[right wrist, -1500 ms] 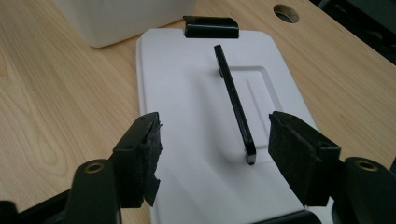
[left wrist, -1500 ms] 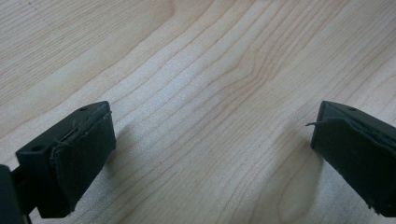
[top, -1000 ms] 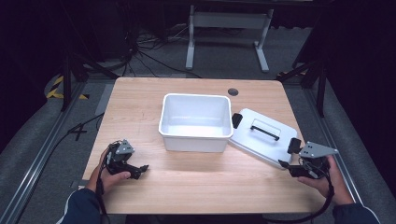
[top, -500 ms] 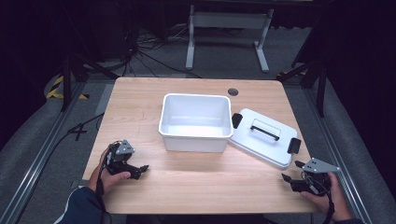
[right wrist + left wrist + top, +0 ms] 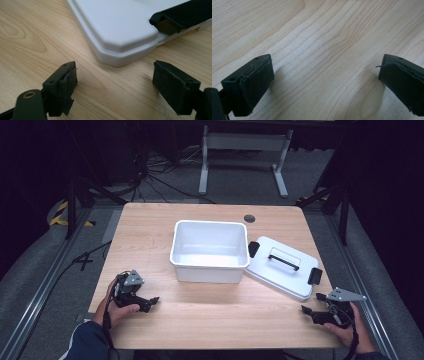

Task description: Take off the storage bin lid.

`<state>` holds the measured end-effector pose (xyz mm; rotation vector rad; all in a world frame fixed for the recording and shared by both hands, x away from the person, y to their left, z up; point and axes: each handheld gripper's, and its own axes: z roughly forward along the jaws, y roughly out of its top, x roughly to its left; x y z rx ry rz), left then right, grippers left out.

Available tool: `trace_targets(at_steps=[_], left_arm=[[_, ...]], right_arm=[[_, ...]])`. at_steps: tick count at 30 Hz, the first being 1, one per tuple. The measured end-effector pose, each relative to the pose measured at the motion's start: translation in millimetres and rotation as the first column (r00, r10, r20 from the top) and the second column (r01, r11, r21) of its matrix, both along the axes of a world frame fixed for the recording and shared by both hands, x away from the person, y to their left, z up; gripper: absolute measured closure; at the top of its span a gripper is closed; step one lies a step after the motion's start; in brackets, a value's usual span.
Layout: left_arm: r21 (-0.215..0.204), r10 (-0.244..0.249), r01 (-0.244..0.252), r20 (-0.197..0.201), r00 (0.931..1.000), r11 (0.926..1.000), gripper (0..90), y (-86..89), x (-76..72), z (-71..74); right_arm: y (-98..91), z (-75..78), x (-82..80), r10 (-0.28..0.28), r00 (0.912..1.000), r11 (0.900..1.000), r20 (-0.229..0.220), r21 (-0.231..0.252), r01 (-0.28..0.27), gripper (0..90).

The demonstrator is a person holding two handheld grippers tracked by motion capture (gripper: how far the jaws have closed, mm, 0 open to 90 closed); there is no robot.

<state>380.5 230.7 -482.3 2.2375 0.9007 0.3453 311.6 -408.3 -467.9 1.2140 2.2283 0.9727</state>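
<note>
High view: a wooden worktop (image 5: 210, 320) carries a white tub (image 5: 210, 251) near its centre, open and upright, and a white lid (image 5: 282, 266) lying flat to the tub's right. One corner of the lid touches or slightly overlaps the tub's right wall. The lid bears a black handle (image 5: 283, 258) on top and a black clasp (image 5: 315, 275) at its right end; a second clasp sits at the end beside the tub. A dark round port (image 5: 249, 218) lies in the worktop behind the tub.

Right hand-held gripper (image 5: 311, 312): held low at the front right corner of the worktop, just in front of the lid's near edge and apart from it. Its jaws have just been opening and stand wide, with nothing between them. In the right gripper view, the right hand-held gripper (image 5: 113, 80) faces the lid's (image 5: 117, 27) rounded near corner, which lies just beyond the pads; bare wood shows in the gap. The clasp (image 5: 180, 15) appears at the upper right.

Left hand-held gripper (image 5: 150, 302): held low at the front left of the worktop, well apart from the tub, pointing toward the centre. In the left gripper view, the left hand-held gripper (image 5: 325, 72) has jaws spread wide over bare wood, gripping nothing.
</note>
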Motion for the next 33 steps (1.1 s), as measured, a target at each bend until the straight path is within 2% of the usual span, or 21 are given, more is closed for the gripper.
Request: trace_targets(at_steps=[33], left_arm=[[-0.006, -0.006, 0.006, -0.002, 1.0, 1.0, 0.3, 0.5, -0.4, -0.5]], right_arm=[[1.1, 0.0, 0.6, -0.009, 1.0, 1.0, -0.002, 0.004, 0.009, 18.9]])
